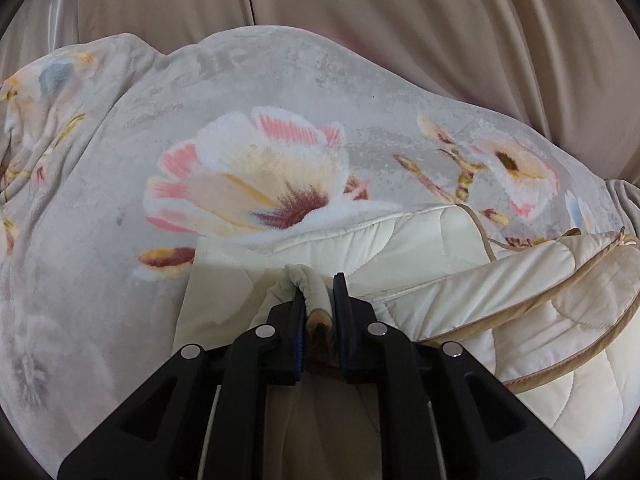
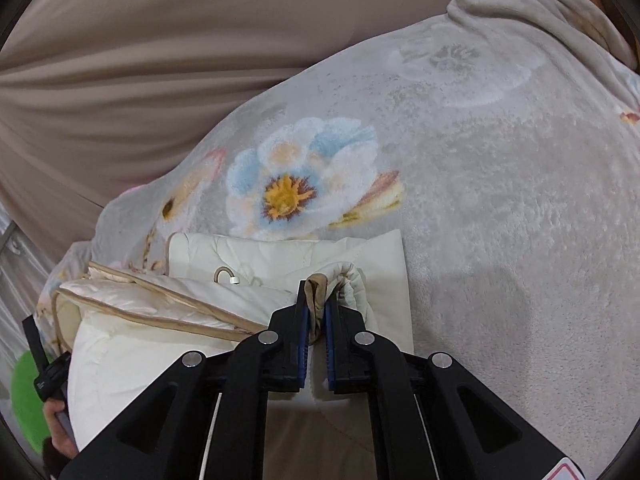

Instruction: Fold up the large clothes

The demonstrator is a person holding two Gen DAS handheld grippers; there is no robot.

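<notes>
A cream quilted garment (image 1: 460,248) with tan trim lies partly folded on a grey flowered blanket (image 1: 100,200). My left gripper (image 1: 319,282) is shut on a bunched cream and tan edge of the garment, above its left end. In the right wrist view the same cream garment (image 2: 280,256) lies on the blanket (image 2: 500,220). My right gripper (image 2: 316,286) is shut on a tan-trimmed fold of the garment at its right end. A small cord loop (image 2: 224,274) shows on the garment.
Beige curtain or sheet fabric (image 1: 360,4) hangs behind the blanket, and also shows in the right wrist view (image 2: 160,40). At the lower left of the right wrist view are the other hand-held gripper (image 2: 48,376) and a green object (image 2: 28,396).
</notes>
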